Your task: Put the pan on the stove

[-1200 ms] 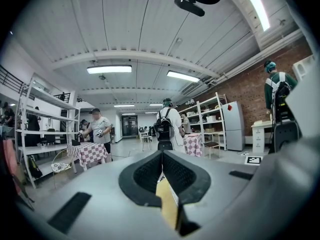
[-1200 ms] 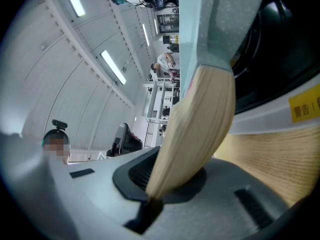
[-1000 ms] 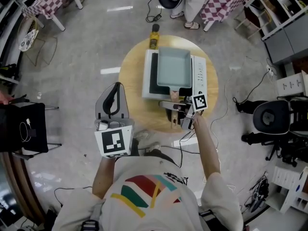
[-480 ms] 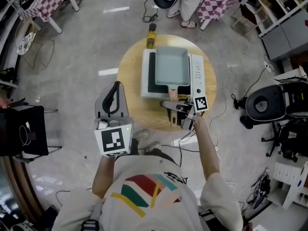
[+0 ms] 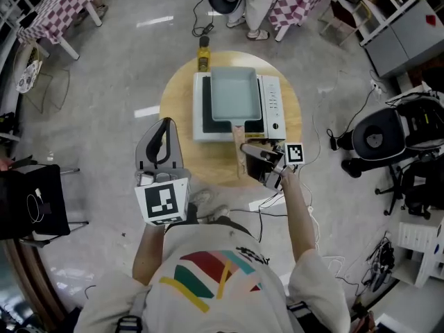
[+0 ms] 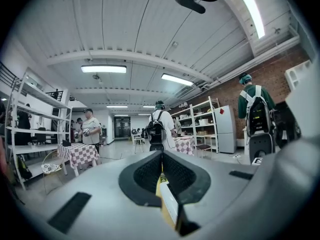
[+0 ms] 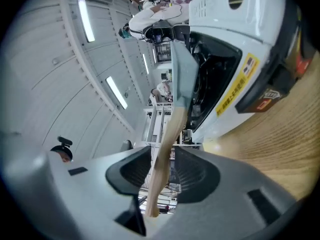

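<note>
A pale blue-grey square pan (image 5: 236, 93) rests on the white stove (image 5: 272, 103) on a round wooden table (image 5: 182, 89). Its wooden handle (image 5: 240, 155) points toward me. My right gripper (image 5: 253, 152) stands open at the handle's end. In the right gripper view the handle (image 7: 165, 149) runs between the spread jaws of the right gripper (image 7: 167, 156) with a gap on each side, leading up to the pan (image 7: 184, 74) and stove (image 7: 235, 29). My left gripper (image 5: 161, 134) hangs off the table's near left edge. It is shut and empty (image 6: 161, 156).
A yellow bottle (image 5: 203, 54) stands at the table's far edge behind the stove. Checked tables (image 5: 59, 12) and people stand beyond. Black office chairs (image 5: 381, 134) and cables are on the floor to the right, a dark chair (image 5: 31, 203) to the left.
The right gripper has let go of the pan handle and now sits open around it, slightly farther right. The pan stays on the stove. The left gripper has not moved.
</note>
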Tool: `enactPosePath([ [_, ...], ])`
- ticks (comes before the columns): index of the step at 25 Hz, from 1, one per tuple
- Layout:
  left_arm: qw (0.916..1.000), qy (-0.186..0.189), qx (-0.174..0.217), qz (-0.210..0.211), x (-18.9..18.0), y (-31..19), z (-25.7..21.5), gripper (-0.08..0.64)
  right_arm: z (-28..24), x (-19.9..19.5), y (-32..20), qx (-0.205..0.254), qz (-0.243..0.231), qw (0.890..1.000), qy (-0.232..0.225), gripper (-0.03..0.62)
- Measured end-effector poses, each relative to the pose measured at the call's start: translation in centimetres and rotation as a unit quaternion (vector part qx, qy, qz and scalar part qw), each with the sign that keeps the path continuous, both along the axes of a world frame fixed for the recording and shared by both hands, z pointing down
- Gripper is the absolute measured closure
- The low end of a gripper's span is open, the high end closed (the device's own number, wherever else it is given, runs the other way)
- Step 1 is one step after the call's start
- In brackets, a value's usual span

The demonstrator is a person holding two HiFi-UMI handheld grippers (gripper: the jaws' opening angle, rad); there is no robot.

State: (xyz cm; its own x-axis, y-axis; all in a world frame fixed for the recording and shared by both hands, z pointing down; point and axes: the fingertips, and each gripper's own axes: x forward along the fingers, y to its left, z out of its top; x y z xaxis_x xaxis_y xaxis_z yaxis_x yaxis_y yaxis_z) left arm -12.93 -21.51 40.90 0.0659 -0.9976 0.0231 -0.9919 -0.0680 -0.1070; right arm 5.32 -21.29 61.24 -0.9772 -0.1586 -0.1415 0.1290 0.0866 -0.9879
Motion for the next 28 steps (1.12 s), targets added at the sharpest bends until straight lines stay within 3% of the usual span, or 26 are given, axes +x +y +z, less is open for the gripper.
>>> enactPosePath([
  [3, 0.9999, 0.0, -0.009, 0.012, 1.1, 0.3, -0.1, 0.554, -0.1, 1.3, 0.3, -0.002, 0.02, 1.0, -0.002, 0.482],
  [11, 0.9996, -0.002, 0.01, 0.025, 2.4, 0.8, -0.8, 0.554, 0.1, 4.1, 0.8, -0.003, 0.057, 0.998, 0.027, 0.482],
  [16, 0.9992, -0.002, 0.021, 0.034, 3.4, 0.8, -1.6, 0.554, 0.1, 5.3, -0.5, 0.021, 0.069, 0.987, 0.144, 0.483],
  [21, 0.9984, 0.003, 0.027, 0.05, 4.4, 0.4, -2.2, 0.554, -3.4, 6.9, -3.3, 0.077, 0.141, 0.955, 0.249, 0.506],
  [24, 0.9976, 0.004, 0.032, 0.062, 5.1, -0.2, -2.7, 0.555, -8.0, 6.7, -5.1, 0.165, 0.181, 0.93, 0.273, 0.522],
  [26, 0.9968, 0.006, 0.035, 0.071, 5.8, -0.5, -3.0, 0.554, -10.6, 7.1, -6.0, 0.222, 0.212, 0.899, 0.312, 0.533],
  [28, 0.9959, 0.005, 0.039, 0.081, 6.7, -0.6, -3.4, 0.554, -12.9, 8.0, -6.4, 0.27, 0.249, 0.859, 0.356, 0.545],
])
